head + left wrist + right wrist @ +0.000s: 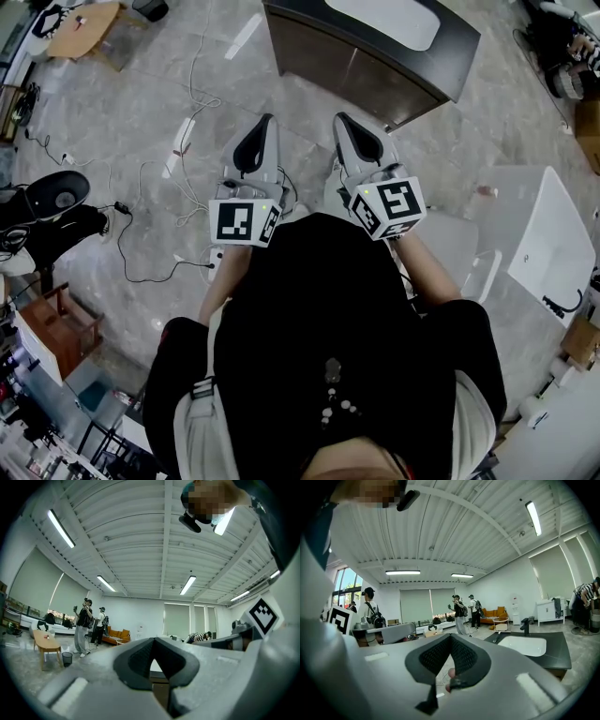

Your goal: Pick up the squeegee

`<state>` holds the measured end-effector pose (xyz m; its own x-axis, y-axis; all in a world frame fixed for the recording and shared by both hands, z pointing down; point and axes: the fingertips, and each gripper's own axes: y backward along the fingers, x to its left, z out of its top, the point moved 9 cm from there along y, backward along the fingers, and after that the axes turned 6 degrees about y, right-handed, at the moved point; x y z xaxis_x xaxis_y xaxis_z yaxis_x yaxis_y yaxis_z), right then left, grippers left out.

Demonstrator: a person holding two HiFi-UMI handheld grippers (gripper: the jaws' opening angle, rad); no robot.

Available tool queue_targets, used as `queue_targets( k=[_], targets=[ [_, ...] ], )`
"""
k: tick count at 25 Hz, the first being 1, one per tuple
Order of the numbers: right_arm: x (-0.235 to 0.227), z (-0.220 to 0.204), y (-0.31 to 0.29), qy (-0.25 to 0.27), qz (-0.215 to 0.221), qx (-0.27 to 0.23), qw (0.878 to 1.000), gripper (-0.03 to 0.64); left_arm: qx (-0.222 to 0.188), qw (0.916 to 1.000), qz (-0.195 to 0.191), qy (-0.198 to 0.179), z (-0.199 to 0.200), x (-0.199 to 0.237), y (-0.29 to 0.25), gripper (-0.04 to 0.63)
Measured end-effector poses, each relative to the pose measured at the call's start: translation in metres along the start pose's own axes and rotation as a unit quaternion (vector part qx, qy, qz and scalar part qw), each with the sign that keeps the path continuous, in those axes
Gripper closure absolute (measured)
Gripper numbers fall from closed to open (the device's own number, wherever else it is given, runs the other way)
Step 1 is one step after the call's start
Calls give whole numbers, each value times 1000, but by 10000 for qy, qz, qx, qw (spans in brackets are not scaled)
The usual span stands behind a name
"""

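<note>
**Head view:** person stands on the stone floor [112, 141], both tools held side by side in front of the chest, noses twd the dark cabinet [375, 70] w/ white basin [384, 19] at the frame's top. Left gripper [268, 120] & right gripper [339, 118] have tips pinched together, nothing in either. Squeegee not to be found here, neither on the cabinet's visible top nor on the floor nearby.

**Left gripper view:** left gripper [153, 640] jaws closed pad to pad, empty. Beyond them only room, ceiling, ppl far off. No squeegee.

**Right gripper view:** right gripper [450, 636] jaws meet at the tips, clamping nothing. A small pinkish blob shows thru the gap below the tips; can't tell what. To the right is the cabinet's dark counter [555, 656] w/ the basin & a tap [525, 626] beside it. No squeegee made out on it.

**Step in hand, as I judge:** approach & search. To do it well, find the squeegee first, prob. around the counter. Open one gripper's jaws before reaching in, come at the handle square-on, clamp mid-handle, blade clear of the pads.
</note>
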<state>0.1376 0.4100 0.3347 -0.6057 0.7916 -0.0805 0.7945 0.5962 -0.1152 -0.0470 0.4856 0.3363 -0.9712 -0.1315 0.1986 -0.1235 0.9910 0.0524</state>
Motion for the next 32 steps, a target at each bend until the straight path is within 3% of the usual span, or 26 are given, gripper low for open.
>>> queue_targets(
  k=[14, 32],
  targets=[
    [-85, 7, -72, -115, 244, 146, 9995, 615, 32, 9996, 265, -19, -3, 17, -99, 594],
    [-206, 32, -144, -29, 873, 38, 9962, 615, -188, 9946, 1015, -100, -5, 9, -216, 594]
  ],
)
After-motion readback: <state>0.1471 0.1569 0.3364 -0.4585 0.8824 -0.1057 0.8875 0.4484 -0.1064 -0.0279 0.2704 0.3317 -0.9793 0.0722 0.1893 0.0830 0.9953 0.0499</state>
